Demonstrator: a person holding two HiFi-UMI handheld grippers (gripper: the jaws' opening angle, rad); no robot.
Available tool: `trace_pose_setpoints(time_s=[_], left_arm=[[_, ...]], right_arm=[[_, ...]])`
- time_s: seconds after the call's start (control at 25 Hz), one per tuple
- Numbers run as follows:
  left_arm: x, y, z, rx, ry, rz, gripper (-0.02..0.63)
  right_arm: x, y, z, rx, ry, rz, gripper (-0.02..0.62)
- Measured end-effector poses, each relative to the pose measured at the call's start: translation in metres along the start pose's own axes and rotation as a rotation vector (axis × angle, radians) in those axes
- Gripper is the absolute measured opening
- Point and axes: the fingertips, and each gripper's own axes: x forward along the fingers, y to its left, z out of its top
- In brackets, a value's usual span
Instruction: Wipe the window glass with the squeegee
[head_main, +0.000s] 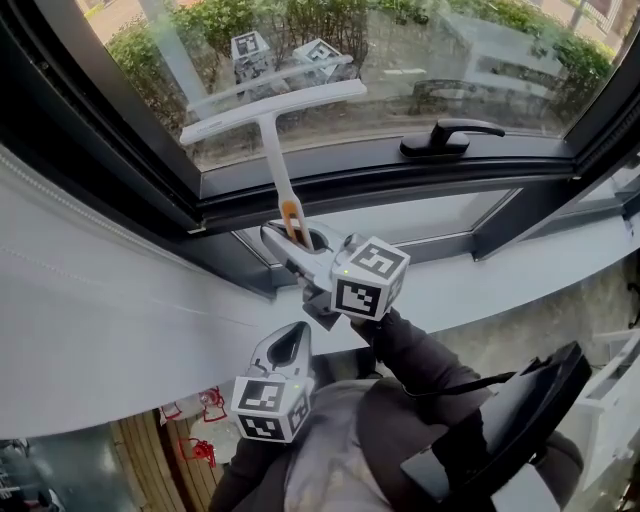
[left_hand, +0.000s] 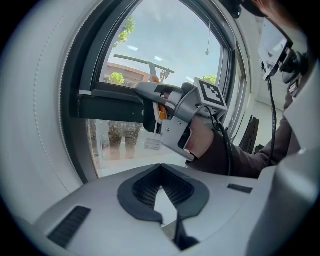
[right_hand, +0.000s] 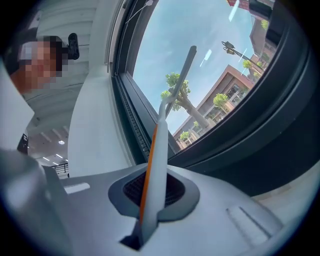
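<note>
A white squeegee (head_main: 272, 120) stands with its T-shaped blade against the window glass (head_main: 420, 50) and its handle running down to an orange grip. My right gripper (head_main: 297, 238) is shut on that handle just below the window frame. In the right gripper view the handle (right_hand: 161, 150) rises from between the jaws (right_hand: 152, 200) toward the pane. My left gripper (head_main: 292, 338) hangs lower, nearer the person, shut with nothing in it. The left gripper view looks past its own jaws (left_hand: 161, 172) to the right gripper (left_hand: 172, 112) and the squeegee blade (left_hand: 142, 62).
A black window handle (head_main: 452, 135) sits on the dark frame (head_main: 360, 180) to the right of the squeegee. A white sill (head_main: 500, 280) runs below it. A broad white surface (head_main: 90, 300) fills the left. A black strap and case (head_main: 520, 420) hang at the lower right.
</note>
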Motion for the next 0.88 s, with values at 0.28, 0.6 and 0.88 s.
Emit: trace_pose_setpoints(time_s=[0.28,0.6,0.88], left_arm=[[0.004,0.003,-0.009,-0.01,0.025,0.003,0.0],[0.006,0.003,-0.02,-0.02,0.053,-0.004,0.0],[0.01,0.001,-0.029,-0.028,0.078,-0.015,0.0]], right_arm=[[-0.003,-0.007,-0.017,0.038,0.019,0.012,0.002],[-0.009,-0.014,-0.037,0.08,0.039,0.009,0.002],[-0.016,-0.019,-0.049,0.107,0.052,-0.001,0.002]])
